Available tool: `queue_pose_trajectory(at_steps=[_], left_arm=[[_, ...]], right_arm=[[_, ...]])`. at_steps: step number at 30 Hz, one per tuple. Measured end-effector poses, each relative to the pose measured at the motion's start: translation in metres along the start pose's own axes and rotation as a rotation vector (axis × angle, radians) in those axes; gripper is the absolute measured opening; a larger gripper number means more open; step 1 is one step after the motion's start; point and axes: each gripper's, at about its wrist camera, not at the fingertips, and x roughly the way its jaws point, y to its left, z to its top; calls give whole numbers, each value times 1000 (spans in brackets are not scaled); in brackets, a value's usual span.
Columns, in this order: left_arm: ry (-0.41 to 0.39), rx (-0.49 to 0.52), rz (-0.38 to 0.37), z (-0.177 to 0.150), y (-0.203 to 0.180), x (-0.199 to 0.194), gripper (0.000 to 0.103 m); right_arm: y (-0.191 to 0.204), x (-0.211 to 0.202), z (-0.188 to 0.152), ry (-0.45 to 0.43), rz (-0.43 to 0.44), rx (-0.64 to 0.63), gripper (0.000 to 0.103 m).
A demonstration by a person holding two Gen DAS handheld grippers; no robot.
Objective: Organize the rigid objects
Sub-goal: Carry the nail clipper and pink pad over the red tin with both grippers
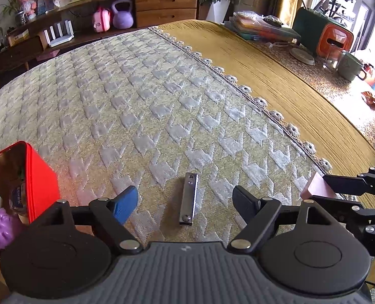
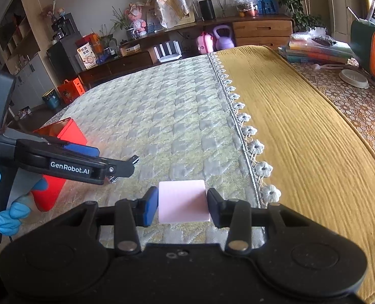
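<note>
One pink block (image 2: pixel 183 201) in right gripper (image 2: pixel 183 206)

This is a lived-in home, a living and dining room by the look of it. A long low wooden sideboard (image 2: pixel 262 29) with drawers runs along the far wall, with a purple kettlebell (image 2: pixel 223 38), a pink toy case (image 2: pixel 204 42), potted plants (image 2: pixel 292 2), a black speaker (image 2: pixel 207 9) and a plush doll (image 2: pixel 136 16) on or under it. The table wears a patterned cloth (image 1: pixel 126 96) and a mustard cloth (image 1: pixel 276 81), and holds a green mug (image 1: pixel 348 65), a drinking glass (image 1: pixel 332 59) and stacked books (image 2: pixel 316 50).
</note>
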Motion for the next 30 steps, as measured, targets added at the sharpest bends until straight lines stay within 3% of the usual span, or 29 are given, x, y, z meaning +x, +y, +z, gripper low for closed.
queue_pose_trajectory(at_steps=[3,4,7,11,13,16,22,30], left_arm=[[13,25,1,-4,-6,6,79],[19,25,-5,-5,-7,8,68],[48,16,-18,-7,-7,14,47],[34,36,3,-8,-10,14,39],[30,36,13,-7,-10,15,25],[27,24,32,-6,-8,15,11],[33,8,74,-7,-7,12,11],[33,-42,69,-9,2,-11,11]], right_arm=[[0,0,-1,3,0,1,41],[-1,0,-1,4,-1,0,41],[-1,0,-2,4,0,5,41],[0,1,-3,5,5,6,41],[1,1,-4,7,7,4,41],[5,0,-4,7,5,-4,41],[14,-4,0,8,-14,-29,41],[34,-20,8,-17,-22,-73,41]])
